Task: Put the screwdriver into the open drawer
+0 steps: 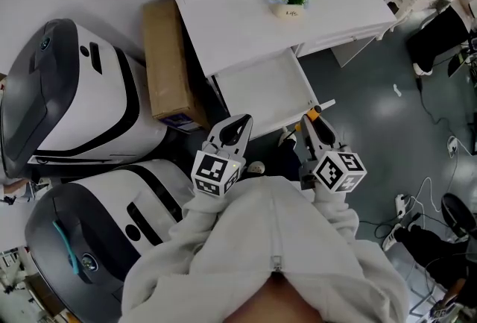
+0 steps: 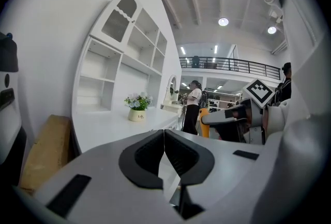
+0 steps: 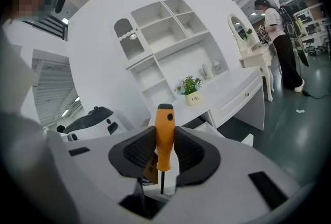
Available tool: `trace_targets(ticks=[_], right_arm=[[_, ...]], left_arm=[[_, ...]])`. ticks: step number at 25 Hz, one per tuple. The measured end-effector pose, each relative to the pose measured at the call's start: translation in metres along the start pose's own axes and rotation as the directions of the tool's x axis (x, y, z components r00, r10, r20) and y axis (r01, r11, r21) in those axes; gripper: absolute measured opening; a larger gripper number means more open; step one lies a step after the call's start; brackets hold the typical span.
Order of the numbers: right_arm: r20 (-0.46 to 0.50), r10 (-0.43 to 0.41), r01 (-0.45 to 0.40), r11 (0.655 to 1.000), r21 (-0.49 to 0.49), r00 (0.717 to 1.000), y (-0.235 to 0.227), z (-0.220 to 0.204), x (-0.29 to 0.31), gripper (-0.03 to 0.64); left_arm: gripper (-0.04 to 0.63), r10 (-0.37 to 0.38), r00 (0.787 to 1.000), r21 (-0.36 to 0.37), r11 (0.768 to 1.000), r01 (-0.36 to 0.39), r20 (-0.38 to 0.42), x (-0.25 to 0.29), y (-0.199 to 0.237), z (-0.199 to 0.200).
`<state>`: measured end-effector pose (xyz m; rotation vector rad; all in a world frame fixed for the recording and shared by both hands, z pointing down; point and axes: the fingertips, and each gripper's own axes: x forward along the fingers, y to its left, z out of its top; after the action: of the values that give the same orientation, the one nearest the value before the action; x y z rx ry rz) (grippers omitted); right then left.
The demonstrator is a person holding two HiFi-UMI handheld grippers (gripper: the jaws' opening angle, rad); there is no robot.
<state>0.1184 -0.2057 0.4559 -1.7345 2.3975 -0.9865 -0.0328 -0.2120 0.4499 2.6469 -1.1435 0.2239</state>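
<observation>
Right hand-held gripper (image 3: 165, 131) tight on the orange screwdriver (image 3: 164, 146); left hand-held gripper (image 2: 164, 134) closed, apparently empty.

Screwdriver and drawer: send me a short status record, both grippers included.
right gripper: shut on screwdriver, orange handle between its jaws
left gripper: shut, nothing between its jaws
drawer: open, pulled out from the white desk, looks empty
position: right gripper near the drawer's front corner, outside it
task: screwdriver not yet in drawer
</observation>
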Motion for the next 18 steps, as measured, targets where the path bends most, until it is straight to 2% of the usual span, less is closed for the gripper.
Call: trace_targets(ticks=[4, 10, 18], right_arm=[[-0.037, 0.005, -0.004, 1.000, 0.011, 0.999, -0.002, 0.005, 0.015, 0.124], [-0.100, -0.034, 0.039, 0.999, 0.039, 0.994, -0.025, 0.014, 0.050, 0.124], [-0.241, -0.034, 0.012, 0.995, -0.095, 0.970, -0.055, 0.022, 0.109, 0.124]], left_arm=[[0.017, 0.024, 1.000, -0.035, 0.999, -0.024, -0.009, 0.004, 0.009, -0.006], [0.017, 0.066, 0.998, -0.068, 0.995, -0.067, -0.021, 0.015, 0.030, -0.011], [0.017, 0.172, 0.984, -0.114, 0.978, -0.177, -0.051, 0.032, 0.066, -0.017]])
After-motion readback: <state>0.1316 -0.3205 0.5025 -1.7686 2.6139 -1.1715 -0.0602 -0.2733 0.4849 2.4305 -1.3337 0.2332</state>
